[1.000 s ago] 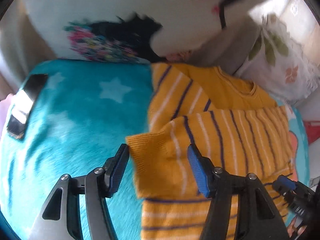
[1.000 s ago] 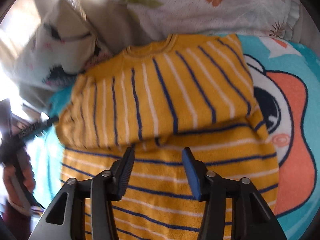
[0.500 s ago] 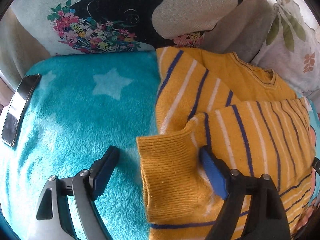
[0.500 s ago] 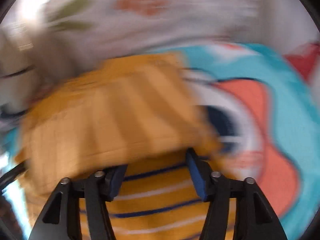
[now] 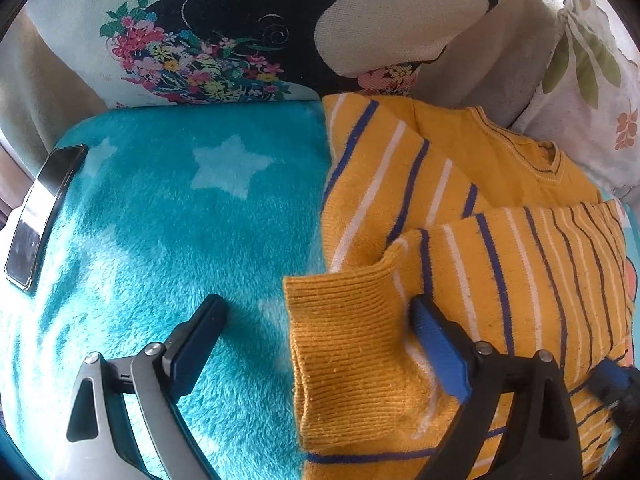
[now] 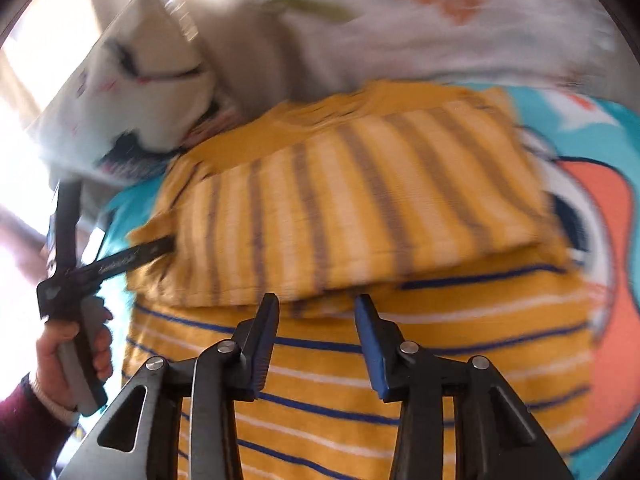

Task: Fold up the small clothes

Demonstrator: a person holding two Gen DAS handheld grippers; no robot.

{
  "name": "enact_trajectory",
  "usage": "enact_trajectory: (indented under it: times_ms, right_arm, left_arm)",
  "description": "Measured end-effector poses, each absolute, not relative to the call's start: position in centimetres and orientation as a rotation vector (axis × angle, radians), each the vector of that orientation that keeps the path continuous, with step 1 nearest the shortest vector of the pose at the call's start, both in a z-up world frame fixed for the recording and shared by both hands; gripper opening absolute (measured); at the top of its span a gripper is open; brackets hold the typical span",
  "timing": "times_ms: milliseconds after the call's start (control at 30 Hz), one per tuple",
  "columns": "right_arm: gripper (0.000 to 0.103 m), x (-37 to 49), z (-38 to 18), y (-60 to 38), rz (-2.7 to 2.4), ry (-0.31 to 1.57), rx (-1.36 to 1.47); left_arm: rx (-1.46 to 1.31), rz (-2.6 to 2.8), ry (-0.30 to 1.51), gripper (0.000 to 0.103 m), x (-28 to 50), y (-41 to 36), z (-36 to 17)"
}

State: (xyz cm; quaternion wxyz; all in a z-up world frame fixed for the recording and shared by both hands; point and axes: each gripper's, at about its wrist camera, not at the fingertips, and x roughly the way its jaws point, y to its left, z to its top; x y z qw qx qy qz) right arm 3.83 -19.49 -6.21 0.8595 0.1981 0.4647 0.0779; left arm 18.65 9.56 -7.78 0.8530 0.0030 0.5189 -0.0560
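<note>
A yellow sweater (image 5: 460,208) with blue and white stripes lies on a teal star blanket (image 5: 180,216), both sleeves folded across its chest. My left gripper (image 5: 316,332) is open wide, with the ribbed cuff (image 5: 344,340) of the upper sleeve lying between its fingers. In the right wrist view the sweater (image 6: 360,208) is blurred. My right gripper (image 6: 316,328) is open just above the sweater's lower body, at the edge of the folded sleeve. The left gripper (image 6: 160,248) shows at the sweater's left side.
A phone (image 5: 40,216) lies at the blanket's left edge. A cushion (image 5: 240,32) with a black silhouette and flowers stands behind, and a leaf-print pillow (image 5: 592,92) at the right. The blanket's cartoon print (image 6: 600,248) lies right of the sweater.
My left gripper has opened wider and moved closer over the cuff. My right gripper has swung with blur and now sits at the folded sleeve's lower edge, still open.
</note>
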Motion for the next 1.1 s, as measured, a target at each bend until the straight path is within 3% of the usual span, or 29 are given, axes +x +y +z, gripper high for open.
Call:
enact_trajectory:
  times_ms: [67, 267, 367, 400, 500, 800, 1100]
  right_arm:
    - [0.043, 4.8, -7.3, -17.6, 0.191, 1.011, 0.32]
    - [0.039, 5.2, -5.8, -16.6, 0.055, 0.893, 0.048]
    - [0.042, 5.3, -6.7, -21.7, -0.25, 0.906, 0.134]
    - [0.052, 5.1, -7.2, -22.9, -0.292, 0.914, 0.172]
    - [0.052, 3.5, -7.8, -25.3, -0.325, 0.939, 0.292]
    - [0.052, 4.9, -8.2, -20.3, -0.194, 0.925, 0.136]
    - [0.056, 6.0, -8.6, -26.0, -0.401, 0.936, 0.38]
  left_arm:
    - [0.014, -0.114, 1.092, 0.094, 19.0, 9.3, -7.8]
    - [0.019, -0.105, 1.088, 0.095, 18.9, 8.3, -7.7]
    - [0.021, -0.095, 1.086, 0.097, 18.7, 8.0, -7.8]
    - [0.022, -0.094, 1.086, 0.097, 18.7, 8.0, -7.8]
    - [0.02, -0.091, 1.084, 0.099, 18.9, 8.0, -8.1]
    - [0.027, -0.079, 1.082, 0.101, 19.5, 7.9, -8.6]
    - [0.032, -0.082, 1.076, 0.102, 19.4, 7.6, -8.7]
